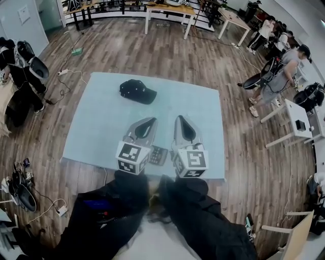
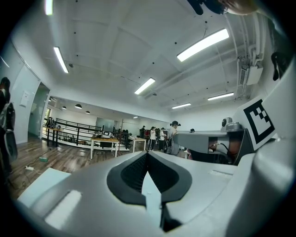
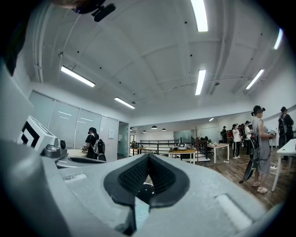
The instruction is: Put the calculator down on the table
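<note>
While left gripper (image 1: 152, 121) and right gripper (image 1: 181, 120) hung closed, empty | calculator (image 1: 158, 155) lay behind fingertips | retreat might sweep it off table (image 1: 101, 127).

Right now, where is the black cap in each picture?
Head view: black cap on the far side of the blue table.
Left gripper view: not in it.
Right gripper view: likely the dark shape low in the gap between the jaws.
Shared landmark: wooden-topped table by the black railing.

Cap (image 1: 137, 91) far side of table (image 1: 203, 127); calculator (image 1: 158, 155) near edge, between left gripper (image 1: 151, 121), right gripper (image 1: 181, 118).
</note>
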A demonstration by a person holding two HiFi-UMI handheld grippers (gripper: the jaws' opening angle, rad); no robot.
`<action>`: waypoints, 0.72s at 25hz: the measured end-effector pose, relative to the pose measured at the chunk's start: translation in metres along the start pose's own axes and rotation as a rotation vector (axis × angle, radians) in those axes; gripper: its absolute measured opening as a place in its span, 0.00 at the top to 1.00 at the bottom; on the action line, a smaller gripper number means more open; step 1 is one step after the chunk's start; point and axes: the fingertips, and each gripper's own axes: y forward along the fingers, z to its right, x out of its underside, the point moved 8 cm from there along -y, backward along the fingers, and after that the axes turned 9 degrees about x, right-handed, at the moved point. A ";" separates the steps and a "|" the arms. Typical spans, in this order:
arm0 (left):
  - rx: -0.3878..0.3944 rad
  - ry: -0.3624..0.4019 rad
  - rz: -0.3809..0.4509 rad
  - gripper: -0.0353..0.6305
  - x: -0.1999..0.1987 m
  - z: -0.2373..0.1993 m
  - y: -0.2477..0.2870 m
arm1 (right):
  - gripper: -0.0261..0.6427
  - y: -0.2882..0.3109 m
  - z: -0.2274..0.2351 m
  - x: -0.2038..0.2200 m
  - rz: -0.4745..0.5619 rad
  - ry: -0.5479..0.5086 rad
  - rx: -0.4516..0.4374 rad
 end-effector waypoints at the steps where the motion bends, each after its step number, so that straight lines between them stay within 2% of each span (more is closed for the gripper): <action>1: -0.001 -0.001 -0.003 0.95 0.000 0.000 0.000 | 0.97 0.000 0.000 0.000 -0.002 0.001 -0.002; 18: -0.010 -0.008 -0.022 0.95 -0.001 0.008 0.028 | 0.97 0.011 0.025 -0.002 -0.012 0.005 -0.030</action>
